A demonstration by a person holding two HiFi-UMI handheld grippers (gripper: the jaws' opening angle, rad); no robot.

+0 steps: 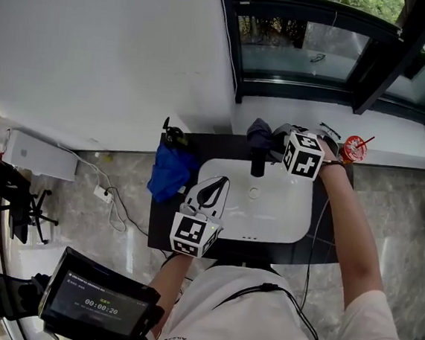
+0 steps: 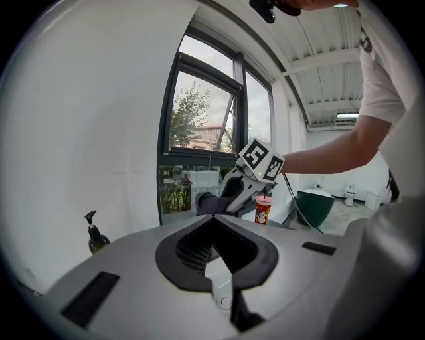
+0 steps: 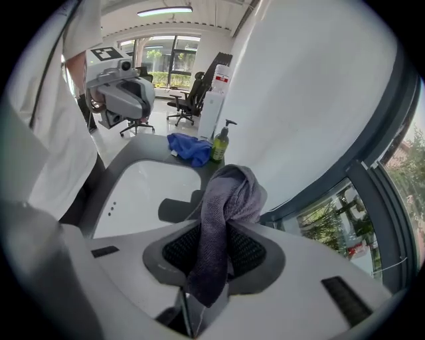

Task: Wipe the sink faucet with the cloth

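Observation:
A black faucet (image 1: 258, 165) stands at the back rim of the white sink (image 1: 290, 218). My right gripper (image 1: 274, 138) is just behind and above it, shut on a dark grey cloth (image 1: 259, 135). In the right gripper view the cloth (image 3: 226, 199) bunches over the jaw tips and hangs down between them, hiding part of the faucet (image 3: 174, 210). Whether the cloth touches the faucet I cannot tell. My left gripper (image 1: 223, 180) hovers over the sink's left side, its tips together with nothing between them. The left gripper view looks across at the right gripper (image 2: 224, 198) and the cloth (image 2: 207, 202).
A crumpled blue cloth (image 1: 170, 170) lies on the black counter (image 1: 164, 221) left of the sink, with a soap pump bottle (image 1: 172, 134) behind it. A red cup with a straw (image 1: 356, 147) stands at the back right. The wall and window sill run close behind the faucet.

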